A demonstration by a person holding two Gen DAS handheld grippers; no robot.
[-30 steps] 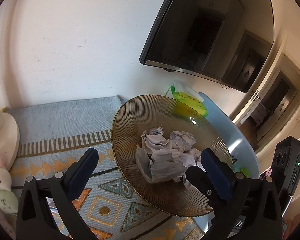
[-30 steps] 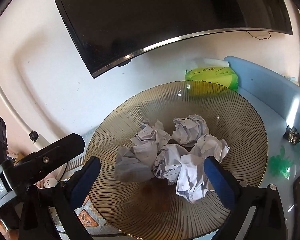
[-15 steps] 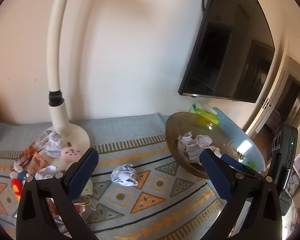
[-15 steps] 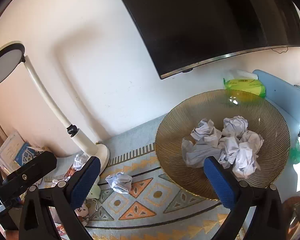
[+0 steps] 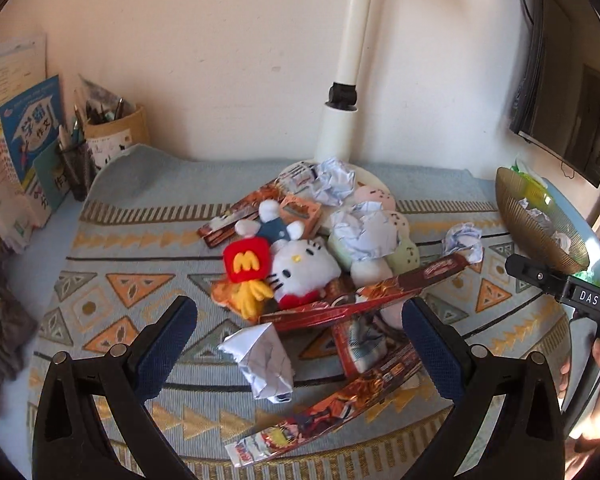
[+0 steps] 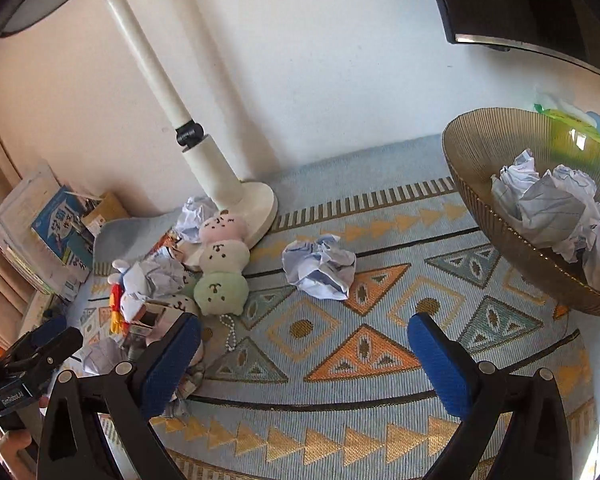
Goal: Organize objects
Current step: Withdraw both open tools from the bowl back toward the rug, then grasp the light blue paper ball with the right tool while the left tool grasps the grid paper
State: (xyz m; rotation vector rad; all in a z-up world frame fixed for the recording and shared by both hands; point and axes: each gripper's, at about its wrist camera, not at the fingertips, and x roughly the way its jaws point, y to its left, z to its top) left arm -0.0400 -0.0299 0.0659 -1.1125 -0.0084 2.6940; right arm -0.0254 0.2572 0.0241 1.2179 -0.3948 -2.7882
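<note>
A pile of clutter lies on the patterned mat (image 5: pixel 132 296): plush toys including a white cat plush (image 5: pixel 304 272), snack wrappers (image 5: pixel 364 300) and crumpled paper balls. My left gripper (image 5: pixel 300 340) hangs open just above a paper ball (image 5: pixel 264 360) that lies between its fingers. My right gripper (image 6: pixel 304 356) is open over bare mat, short of another paper ball (image 6: pixel 320 266). A gold ribbed bowl (image 6: pixel 480 148) at the right holds several crumpled papers (image 6: pixel 556 208); it also shows as the bowl (image 5: pixel 532 216) at the right of the left wrist view.
A white lamp base and pole (image 6: pixel 236 196) stands by the wall behind the pile. Books (image 5: pixel 20 148) and pen holders (image 5: pixel 108 128) line the left edge. A stacked dumpling plush (image 6: pixel 220 272) lies near the lamp. A dark monitor (image 6: pixel 540 4) hangs upper right.
Both grippers have drawn back from the bowl and swung left. The left one now faces the toy and wrapper pile; the right one faces the mat and a loose paper ball.
</note>
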